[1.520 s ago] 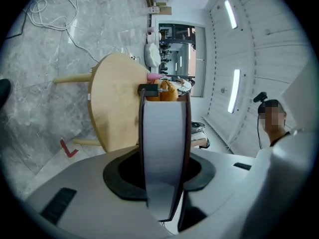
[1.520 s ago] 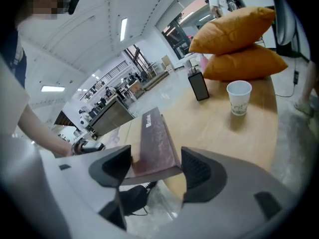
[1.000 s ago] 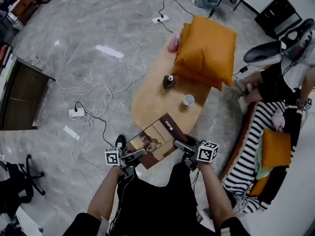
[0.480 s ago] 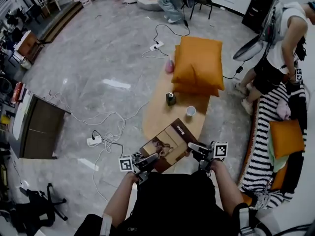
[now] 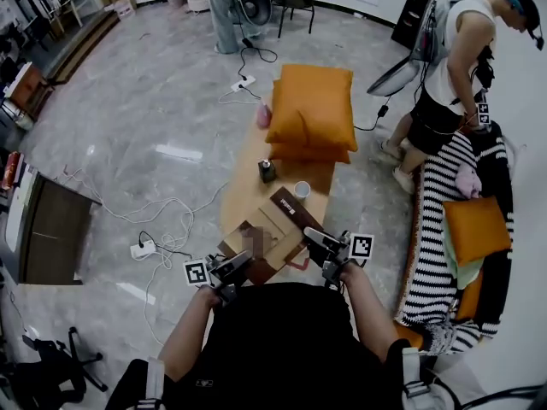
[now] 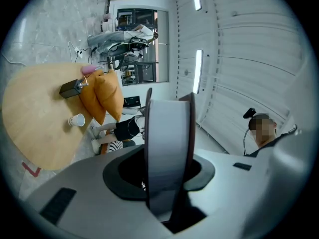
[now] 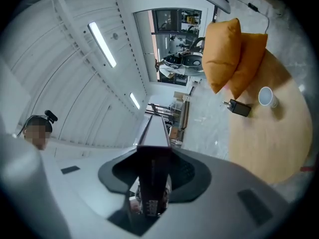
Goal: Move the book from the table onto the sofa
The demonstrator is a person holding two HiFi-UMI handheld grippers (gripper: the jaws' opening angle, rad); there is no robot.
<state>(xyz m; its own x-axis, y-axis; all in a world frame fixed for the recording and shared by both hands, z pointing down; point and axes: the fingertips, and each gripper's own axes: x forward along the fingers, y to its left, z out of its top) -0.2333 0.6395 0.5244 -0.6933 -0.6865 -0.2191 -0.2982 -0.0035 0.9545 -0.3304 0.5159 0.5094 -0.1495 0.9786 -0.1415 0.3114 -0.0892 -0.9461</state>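
The book, brown-covered with a photo on the front, is held just above the near end of the oval wooden table. My left gripper is shut on its near left corner; in the left gripper view the book's page edge stands between the jaws of the left gripper. My right gripper has the near right corner, and its jaws are closing with the pads on the book's dark edge. The striped sofa lies to the right.
Two orange cushions, a paper cup, a dark box and a pink bottle sit on the table's far part. A person stands by the sofa's far end. An orange cushion and clothes lie on the sofa. Cables cross the floor at left.
Both grippers have risen and the book has come up off the table with them. The right gripper's jaws have closed onto the book's corner.
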